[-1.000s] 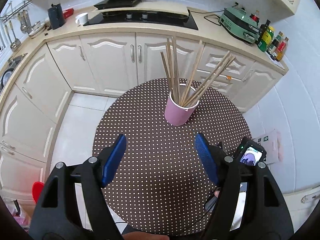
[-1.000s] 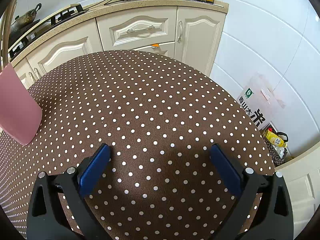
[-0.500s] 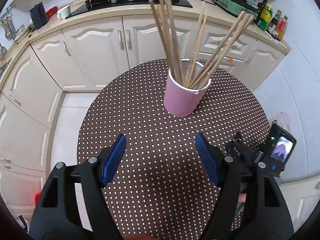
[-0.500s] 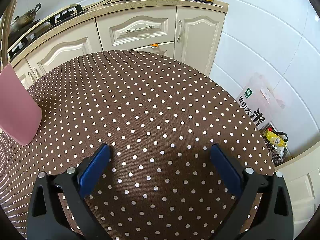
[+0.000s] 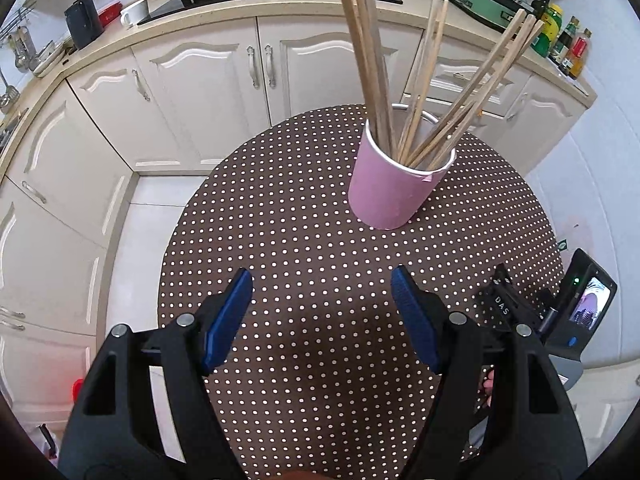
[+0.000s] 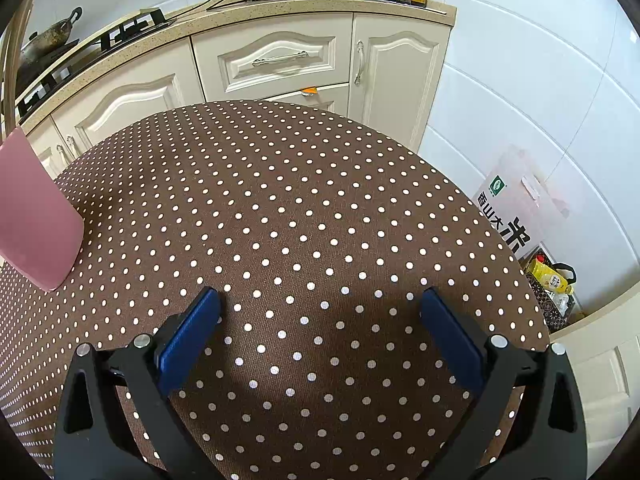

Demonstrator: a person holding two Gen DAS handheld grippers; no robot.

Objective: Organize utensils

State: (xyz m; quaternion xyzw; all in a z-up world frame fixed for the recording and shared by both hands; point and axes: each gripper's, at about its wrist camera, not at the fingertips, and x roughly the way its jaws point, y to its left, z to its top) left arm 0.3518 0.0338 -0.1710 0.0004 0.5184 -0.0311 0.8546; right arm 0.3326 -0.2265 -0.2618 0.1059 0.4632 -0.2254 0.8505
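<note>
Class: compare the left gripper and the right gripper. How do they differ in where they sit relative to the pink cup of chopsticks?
The left gripper faces the pink cup nearly head-on; the right gripper has the cup at its view's far left edge. The chopsticks show fully in the left gripper's view, barely in the right's. Both are open, empty, over the dotted tablecloth.

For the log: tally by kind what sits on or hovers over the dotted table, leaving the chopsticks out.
Pink cup: 1
Grippers: 2, the left gripper and the right gripper, both with fingers apart and empty
Total: 3
</note>
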